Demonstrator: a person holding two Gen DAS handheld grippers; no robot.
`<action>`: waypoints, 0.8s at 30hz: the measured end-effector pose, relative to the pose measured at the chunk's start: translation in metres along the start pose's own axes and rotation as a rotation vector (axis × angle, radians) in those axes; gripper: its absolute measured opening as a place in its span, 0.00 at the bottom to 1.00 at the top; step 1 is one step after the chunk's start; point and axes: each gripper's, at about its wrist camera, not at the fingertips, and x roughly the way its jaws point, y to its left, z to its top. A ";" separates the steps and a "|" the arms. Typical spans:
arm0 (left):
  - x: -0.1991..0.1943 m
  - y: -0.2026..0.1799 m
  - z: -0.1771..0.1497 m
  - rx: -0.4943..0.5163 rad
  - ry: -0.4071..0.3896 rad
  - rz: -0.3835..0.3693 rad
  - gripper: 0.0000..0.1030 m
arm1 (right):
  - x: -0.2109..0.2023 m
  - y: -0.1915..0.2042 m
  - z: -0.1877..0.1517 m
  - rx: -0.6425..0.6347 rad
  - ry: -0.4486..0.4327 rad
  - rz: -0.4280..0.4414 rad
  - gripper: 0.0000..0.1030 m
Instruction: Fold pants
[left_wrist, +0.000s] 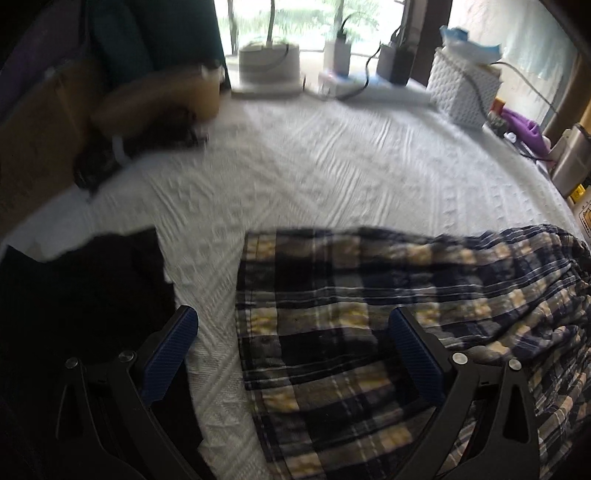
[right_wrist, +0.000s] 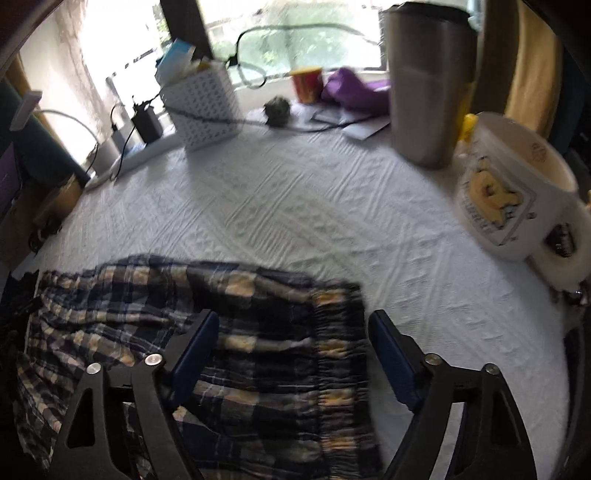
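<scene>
Navy, grey and yellow plaid pants (left_wrist: 388, 325) lie spread on a white textured bedspread (left_wrist: 314, 166). In the left wrist view my left gripper (left_wrist: 293, 325) hangs over the hem end, jaws wide apart; one pad is over the bedspread, the other over the cloth, and nothing is pinched. In the right wrist view the pants (right_wrist: 240, 332) show their gathered elastic waistband (right_wrist: 340, 354). My right gripper (right_wrist: 293, 332) straddles that waistband with jaws apart, one finger over the plaid cloth and one over the bedspread (right_wrist: 295, 206). Its pads do not press on the cloth.
A dark garment (left_wrist: 85, 295) lies at the left by the hem. A white mug (right_wrist: 513, 188), a steel tumbler (right_wrist: 428, 81) and a white perforated basket (right_wrist: 203, 107) stand along the far and right edges. Cables, a purple cloth (right_wrist: 354, 90) and planters (left_wrist: 267, 61) crowd the windowsill.
</scene>
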 end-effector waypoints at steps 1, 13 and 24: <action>0.000 -0.001 0.000 0.008 -0.017 0.007 0.95 | 0.002 0.003 0.000 -0.010 -0.005 -0.010 0.76; -0.023 -0.022 0.005 0.060 -0.116 -0.004 0.02 | -0.008 0.019 0.029 -0.064 -0.132 -0.074 0.24; -0.020 -0.023 0.021 0.035 -0.172 0.009 0.03 | 0.001 -0.002 0.067 -0.020 -0.182 -0.134 0.24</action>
